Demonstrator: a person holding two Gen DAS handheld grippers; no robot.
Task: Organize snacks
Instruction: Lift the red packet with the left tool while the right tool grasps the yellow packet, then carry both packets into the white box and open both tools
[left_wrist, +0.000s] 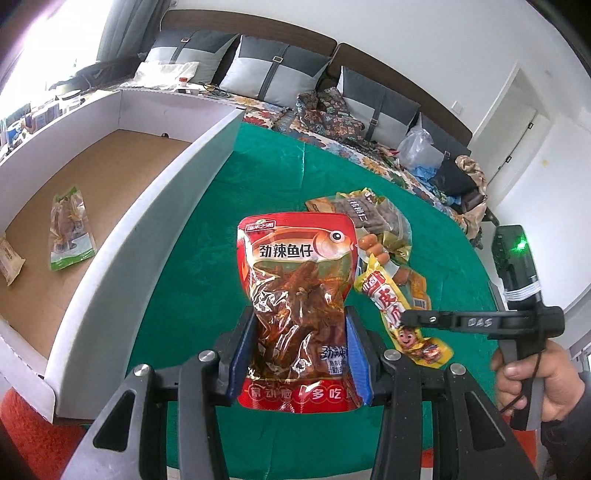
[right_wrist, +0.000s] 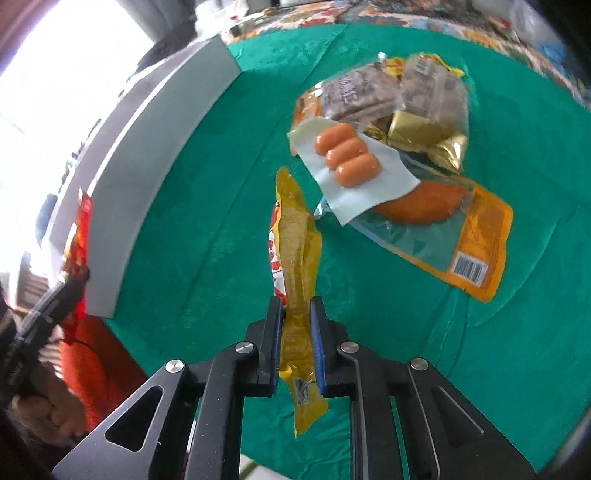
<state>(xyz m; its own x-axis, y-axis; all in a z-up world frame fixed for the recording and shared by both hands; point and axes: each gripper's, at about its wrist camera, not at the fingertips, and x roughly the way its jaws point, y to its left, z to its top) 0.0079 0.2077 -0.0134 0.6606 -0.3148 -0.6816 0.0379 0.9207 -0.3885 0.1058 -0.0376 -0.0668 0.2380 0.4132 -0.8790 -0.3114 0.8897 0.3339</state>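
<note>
My left gripper (left_wrist: 299, 339) is shut on a red spicy-fish snack pouch (left_wrist: 297, 280) and holds it upright above the green cloth, just right of the white box wall (left_wrist: 155, 221). My right gripper (right_wrist: 295, 325) is shut on a yellow snack packet (right_wrist: 297, 251), held edge-on above the cloth; the packet also shows in the left wrist view (left_wrist: 391, 306), as does the right gripper (left_wrist: 410, 317). A pile of snacks lies beyond: a sausage pack (right_wrist: 347, 155), an orange pouch (right_wrist: 461, 236) and a clear bag of wrapped sweets (right_wrist: 406, 99).
The open white box has a brown cardboard floor (left_wrist: 110, 177) with a green-edged snack pouch (left_wrist: 70, 229) and another packet (left_wrist: 9, 262) in it. A sofa with grey cushions (left_wrist: 273, 70) and clutter stands behind the green table cloth (left_wrist: 280, 173).
</note>
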